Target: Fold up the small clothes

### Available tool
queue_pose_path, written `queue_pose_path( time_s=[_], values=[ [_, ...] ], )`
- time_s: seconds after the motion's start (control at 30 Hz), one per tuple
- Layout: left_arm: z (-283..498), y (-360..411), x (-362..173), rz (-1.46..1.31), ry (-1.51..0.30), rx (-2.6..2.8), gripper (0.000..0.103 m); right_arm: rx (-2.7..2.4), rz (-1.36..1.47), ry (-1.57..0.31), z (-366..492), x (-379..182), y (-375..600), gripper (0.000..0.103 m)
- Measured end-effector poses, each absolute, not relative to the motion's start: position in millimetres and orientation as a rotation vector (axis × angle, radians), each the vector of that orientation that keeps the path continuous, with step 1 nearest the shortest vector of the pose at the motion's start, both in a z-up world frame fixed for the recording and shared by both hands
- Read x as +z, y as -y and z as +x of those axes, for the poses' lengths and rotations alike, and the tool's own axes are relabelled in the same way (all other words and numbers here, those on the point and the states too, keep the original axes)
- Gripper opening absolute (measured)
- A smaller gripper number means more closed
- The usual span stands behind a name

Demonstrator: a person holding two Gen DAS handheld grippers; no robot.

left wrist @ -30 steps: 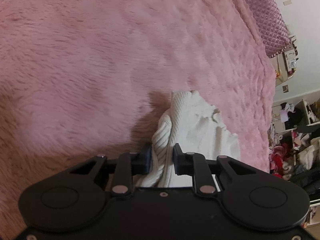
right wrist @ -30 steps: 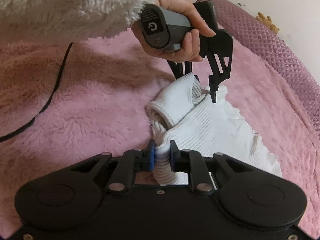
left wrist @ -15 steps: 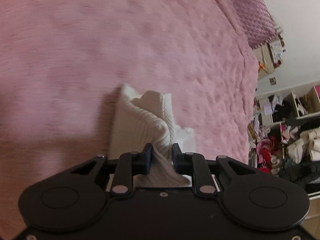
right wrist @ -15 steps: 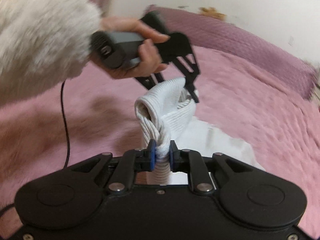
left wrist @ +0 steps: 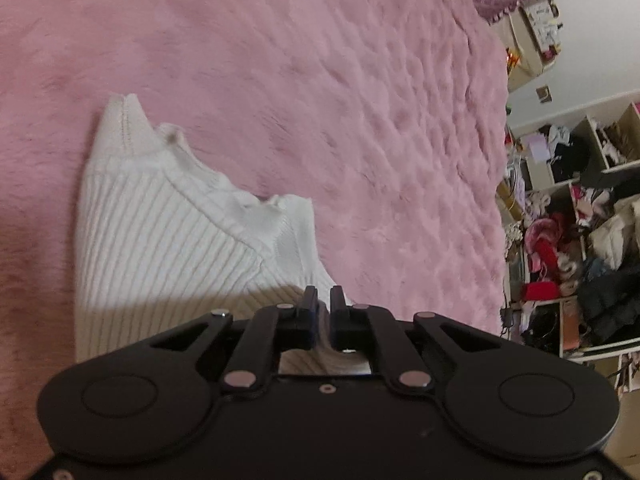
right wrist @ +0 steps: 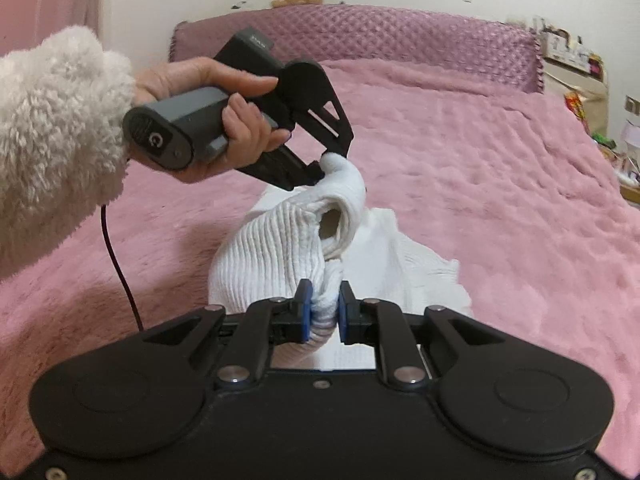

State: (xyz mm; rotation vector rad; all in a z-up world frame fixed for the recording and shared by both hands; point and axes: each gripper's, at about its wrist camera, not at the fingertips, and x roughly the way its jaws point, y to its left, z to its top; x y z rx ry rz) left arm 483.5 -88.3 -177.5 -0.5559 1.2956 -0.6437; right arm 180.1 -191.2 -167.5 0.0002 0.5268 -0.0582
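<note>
- Two grippers hold one white knit top [right wrist: 276, 248] up above the pink bed [right wrist: 500, 184].
- The right gripper [right wrist: 322, 304] jaws pinch a thick bunch tight.
- The left gripper [right wrist: 320, 168] jaws have just been closing, now nearly shut on a thin edge, so that edge may slip out and spoil the fold.

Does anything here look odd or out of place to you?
The white ribbed knit garment is the odd bit: rather than lying flat on the fluffy pink blanket, it's hoisted up, rolled into a tube and twisted into a bunch. Nothing looks spilled or torn.
</note>
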Motion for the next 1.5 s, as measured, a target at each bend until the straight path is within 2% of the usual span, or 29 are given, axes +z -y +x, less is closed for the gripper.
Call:
queue_pose_path(
  time_s=[0.23,0.5,0.7,0.83,1.0,1.07,1.23,1.43,1.5],
  values=[
    [485.3,133.7,-182.5,-0.53,-1.3,-0.698,0.002,-0.138,0.069,-0.556,175.8,-176.2,222.2,0.012],
    [484.9,180.8,-211.6,-0.517,-1.35,-0.723,0.0,-0.181,0.136,-0.622,182.7,-197.5,244.0,0.012],
    [480.1,180.5,-202.8,-0.502,-1.308,-0.773,0.0,-0.197,0.196,-0.664,179.4,-211.5,252.8,0.014],
    [470.3,144.6,-169.2,-0.43,-1.21,-0.761,0.001,-0.204,0.282,-0.61,169.8,-197.9,269.3,0.041],
    [437.5,89.7,-148.0,-0.292,-1.128,-0.664,0.002,-0.104,0.42,-0.531,184.3,-175.9,317.0,0.043],
    [418.0,74.5,-150.0,-0.255,-1.114,-0.649,0.009,-0.067,0.446,-0.508,201.3,-174.6,333.2,0.043],
    [374.0,61.6,-164.8,-0.18,-1.076,-0.587,0.018,0.034,0.465,-0.609,264.5,-189.4,357.5,0.043],
    [350.3,55.7,-177.8,-0.227,-1.046,-0.561,0.023,0.094,0.577,-0.722,303.7,-216.6,360.1,0.043],
    [348.6,56.2,-180.5,-0.223,-1.045,-0.558,0.025,0.101,0.61,-0.739,306.9,-222.1,356.8,0.03]
  ],
)
